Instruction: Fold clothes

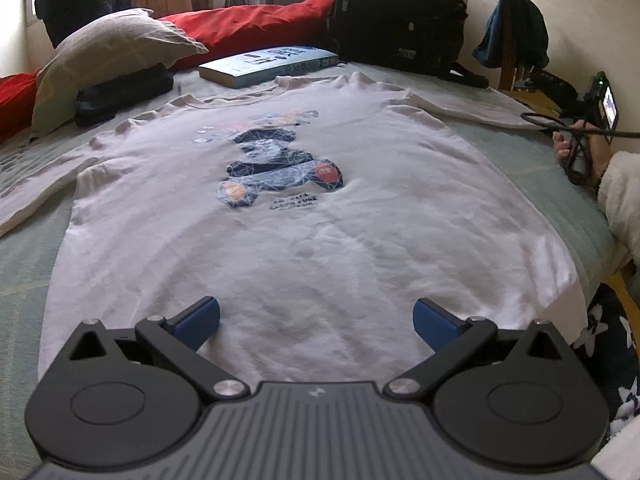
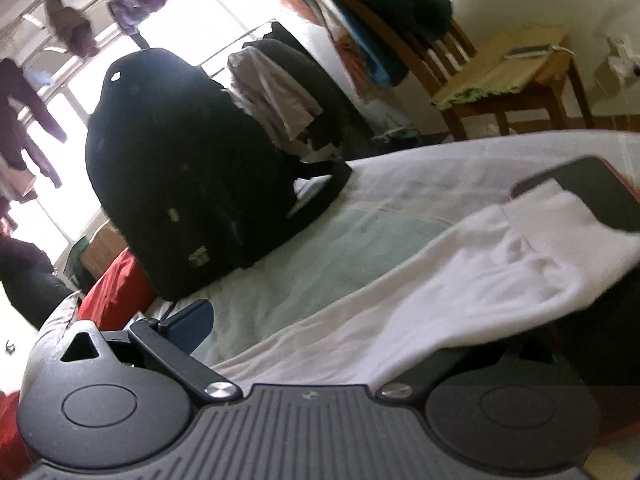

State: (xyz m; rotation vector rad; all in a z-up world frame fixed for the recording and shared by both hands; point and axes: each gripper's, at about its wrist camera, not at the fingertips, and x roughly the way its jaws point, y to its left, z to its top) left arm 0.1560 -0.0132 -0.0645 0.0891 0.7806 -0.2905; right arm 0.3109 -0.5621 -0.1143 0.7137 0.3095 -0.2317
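Note:
A white long-sleeved shirt [image 1: 304,232] with a dark blue print lies face up and spread flat on the pale green bed [image 1: 24,264]. My left gripper [image 1: 318,320] hovers open just above the shirt's hem, with nothing between its blue pads [image 1: 200,322]. In the right wrist view the shirt's right sleeve [image 2: 460,280] lies across my right gripper [image 2: 316,320]. The sleeve covers the right finger, while the left pad [image 2: 192,320] stands wide out, so the gripper is open. The ribbed cuff [image 2: 560,232] rests on a dark flat phone-like object [image 2: 592,188].
A black backpack [image 2: 192,168] stands at the head of the bed by a book [image 1: 268,65], a grey pillow [image 1: 108,60] and a red blanket [image 1: 248,24]. A wooden chair [image 2: 452,60] draped with clothes stands beyond the bed. A hand [image 1: 576,148] holds a cabled device at the right edge.

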